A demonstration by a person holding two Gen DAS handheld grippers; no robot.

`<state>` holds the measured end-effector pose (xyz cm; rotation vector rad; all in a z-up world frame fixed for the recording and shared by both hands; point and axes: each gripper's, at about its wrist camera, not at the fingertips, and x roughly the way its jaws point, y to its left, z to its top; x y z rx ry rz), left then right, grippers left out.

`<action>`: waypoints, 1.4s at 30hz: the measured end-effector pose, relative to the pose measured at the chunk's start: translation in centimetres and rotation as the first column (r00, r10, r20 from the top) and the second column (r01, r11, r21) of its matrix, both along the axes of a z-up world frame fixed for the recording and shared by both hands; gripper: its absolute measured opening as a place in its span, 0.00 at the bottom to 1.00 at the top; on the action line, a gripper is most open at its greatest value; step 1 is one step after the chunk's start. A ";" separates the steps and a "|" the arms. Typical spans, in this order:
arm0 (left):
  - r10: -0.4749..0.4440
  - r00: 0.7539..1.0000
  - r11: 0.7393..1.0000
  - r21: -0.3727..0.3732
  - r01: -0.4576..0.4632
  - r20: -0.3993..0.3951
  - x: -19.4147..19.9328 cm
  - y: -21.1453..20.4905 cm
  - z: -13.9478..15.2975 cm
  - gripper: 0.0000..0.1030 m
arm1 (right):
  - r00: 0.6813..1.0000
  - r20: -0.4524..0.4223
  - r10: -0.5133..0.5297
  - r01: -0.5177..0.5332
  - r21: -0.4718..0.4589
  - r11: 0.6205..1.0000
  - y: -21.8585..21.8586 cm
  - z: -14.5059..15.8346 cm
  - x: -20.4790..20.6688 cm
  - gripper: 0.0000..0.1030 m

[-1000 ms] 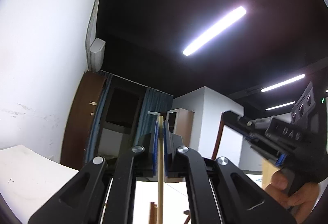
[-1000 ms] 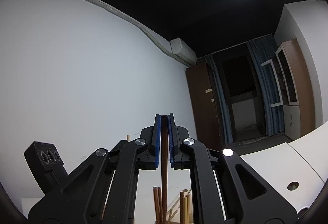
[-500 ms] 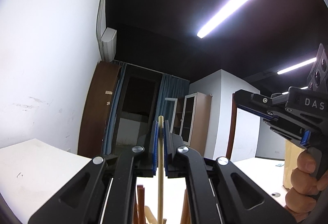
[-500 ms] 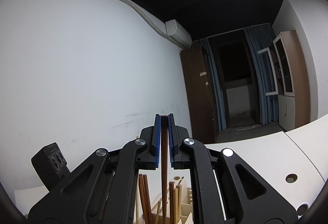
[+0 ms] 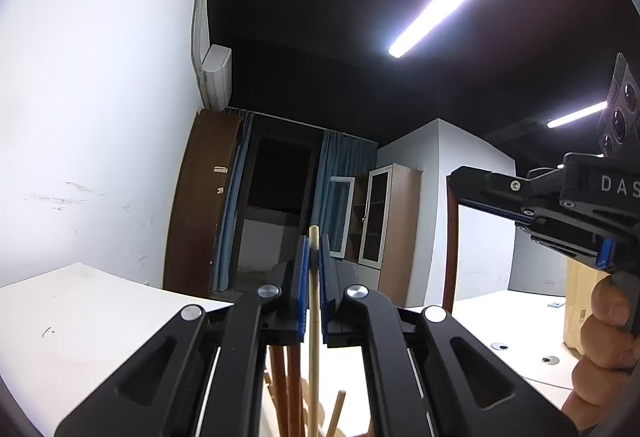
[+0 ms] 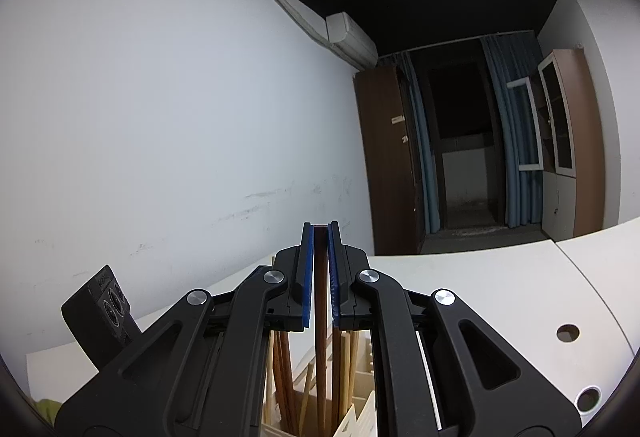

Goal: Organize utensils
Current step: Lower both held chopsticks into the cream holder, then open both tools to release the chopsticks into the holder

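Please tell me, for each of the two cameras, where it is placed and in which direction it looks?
Left wrist: sits on the left claw, looking slightly upward at ceiling and curtains; its pads hold a pale chopstick; the right claw's body and hand show.
Right wrist: sits on the right claw, looking level at the white wall; it holds a dark chopstick over a holder.
Shared: brown door, blue curtains, air conditioner, white table.

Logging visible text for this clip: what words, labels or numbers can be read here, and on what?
"DAS" in white letters, cut off by the frame edge, on the black body of the right claw.
Small label on the brown door: too small to read.
Cardboard box print: too blurred.
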<state>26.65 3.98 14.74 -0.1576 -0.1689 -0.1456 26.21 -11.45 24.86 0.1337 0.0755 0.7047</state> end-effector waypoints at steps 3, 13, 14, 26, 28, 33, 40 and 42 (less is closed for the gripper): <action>-0.001 1.000 1.000 0.004 0.001 -0.018 -0.2 0.1 -0.3 0.04 | 1.000 -0.008 -0.003 0.003 -0.026 1.000 0.3 -0.4 0.0 0.06; 0.003 1.000 0.999 0.040 -0.002 -0.027 -1.7 -0.5 -1.0 0.04 | 0.999 -0.052 -0.009 0.005 -0.092 0.996 1.0 -2.6 0.0 0.07; 0.001 1.000 0.999 0.044 0.000 -0.031 -1.7 -0.5 -1.1 0.04 | 0.998 -0.056 -0.011 0.006 -0.097 0.995 1.0 -2.8 0.0 0.07; 0.037 0.997 0.999 0.022 -0.035 -0.072 -3.5 1.0 -0.7 0.13 | 0.995 -0.082 -0.051 0.042 -0.108 0.993 -0.4 -3.5 -0.9 0.13; 0.038 0.996 0.999 0.030 -0.036 -0.086 -4.1 1.0 -0.8 0.15 | 0.995 -0.084 -0.057 0.048 -0.113 0.992 -0.6 -3.8 -1.4 0.15; 0.003 0.986 1.000 0.011 -0.001 -0.165 -5.5 1.3 -1.0 0.24 | 0.993 -0.092 -0.072 0.059 -0.134 0.989 -1.1 -4.7 -2.7 0.18; 0.033 0.960 0.999 0.034 -0.024 -0.277 -8.0 1.2 -1.4 0.37 | 0.989 -0.119 -0.085 0.056 -0.229 0.972 -1.5 -7.2 -4.9 0.26; 0.019 0.950 1.000 0.022 -0.013 -0.312 -8.9 1.2 -2.1 0.43 | 0.991 -0.102 -0.090 0.061 -0.261 0.964 -1.5 -8.1 -6.0 0.30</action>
